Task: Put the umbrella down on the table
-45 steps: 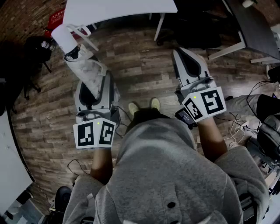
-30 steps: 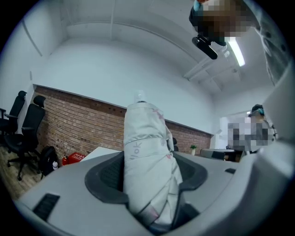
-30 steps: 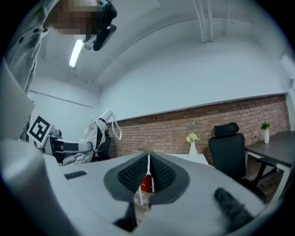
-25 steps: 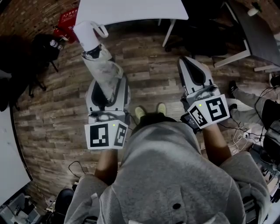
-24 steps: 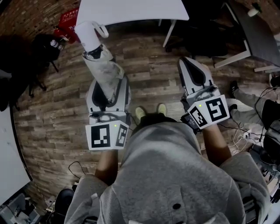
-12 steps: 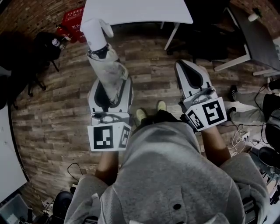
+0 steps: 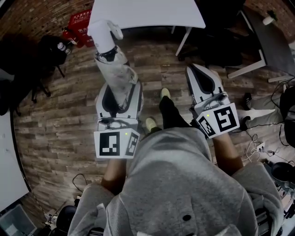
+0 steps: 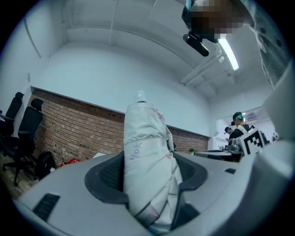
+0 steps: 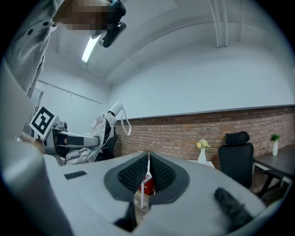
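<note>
The left claw [image 8: 148, 184] is clamped on the folded umbrella [image 8: 146, 156]. Its dark, ribbed pads press the creased white fabric from both sides, and a band wraps the bundle just above the jaws. In the head view we see the umbrella rise out of the claw toward the upper left of the frame. It ends in a smooth white cylindrical handle [image 7: 102, 35] with a loop strap, close to the near corner of the white table [image 7: 147, 11] at the top centre. We cannot tell whether the handle touches the table. The right claw [image 9: 147, 171], at centre right in the head view, has its jaws drawn together with only a thin slit between the textured pads, and nothing is held there. Below lies a wood-plank floor [image 7: 55, 124], and a red crate [image 7: 82, 26] sits at the upper left.
</note>
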`<state>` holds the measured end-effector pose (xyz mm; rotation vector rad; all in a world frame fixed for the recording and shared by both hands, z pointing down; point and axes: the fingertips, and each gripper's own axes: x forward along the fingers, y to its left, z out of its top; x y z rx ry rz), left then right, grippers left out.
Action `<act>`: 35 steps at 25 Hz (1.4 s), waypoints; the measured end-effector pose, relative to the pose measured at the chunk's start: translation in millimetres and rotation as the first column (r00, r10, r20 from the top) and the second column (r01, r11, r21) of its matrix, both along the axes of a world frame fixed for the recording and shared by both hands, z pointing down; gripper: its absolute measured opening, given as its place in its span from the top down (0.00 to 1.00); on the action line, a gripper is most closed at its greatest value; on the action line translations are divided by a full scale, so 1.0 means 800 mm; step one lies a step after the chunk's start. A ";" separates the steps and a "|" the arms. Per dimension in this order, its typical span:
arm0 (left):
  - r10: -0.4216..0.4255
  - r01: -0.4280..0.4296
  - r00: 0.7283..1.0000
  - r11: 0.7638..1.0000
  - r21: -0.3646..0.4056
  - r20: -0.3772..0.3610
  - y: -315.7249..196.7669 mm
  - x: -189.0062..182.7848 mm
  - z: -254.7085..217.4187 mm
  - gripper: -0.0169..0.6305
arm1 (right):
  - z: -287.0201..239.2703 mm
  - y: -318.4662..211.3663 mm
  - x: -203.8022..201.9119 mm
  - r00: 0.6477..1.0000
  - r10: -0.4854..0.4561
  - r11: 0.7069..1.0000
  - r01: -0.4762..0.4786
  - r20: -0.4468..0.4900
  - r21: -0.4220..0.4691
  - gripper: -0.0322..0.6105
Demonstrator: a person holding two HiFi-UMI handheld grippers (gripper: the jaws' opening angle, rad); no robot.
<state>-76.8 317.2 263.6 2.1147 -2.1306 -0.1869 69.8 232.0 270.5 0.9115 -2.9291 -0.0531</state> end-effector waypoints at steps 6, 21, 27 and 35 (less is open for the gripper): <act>-0.006 0.006 1.000 1.000 0.009 0.001 0.000 -0.001 -0.002 0.53 | 0.000 -0.004 0.000 1.000 0.000 1.000 0.000 0.025 0.002 0.90; 0.009 -0.009 1.000 0.999 0.031 0.021 -0.041 -0.006 -0.004 0.53 | 0.005 -0.047 -0.003 0.999 0.018 1.000 -0.018 0.044 0.013 0.90; 0.020 -0.020 1.000 1.000 -0.012 0.015 -0.138 -0.010 0.004 0.53 | 0.016 -0.141 -0.011 0.999 0.021 1.000 -0.020 0.028 -0.024 0.90; 0.029 -0.029 1.000 1.000 -0.004 0.004 -0.220 -0.013 0.005 0.53 | 0.027 -0.218 -0.015 1.000 0.014 1.000 -0.014 0.009 -0.022 0.90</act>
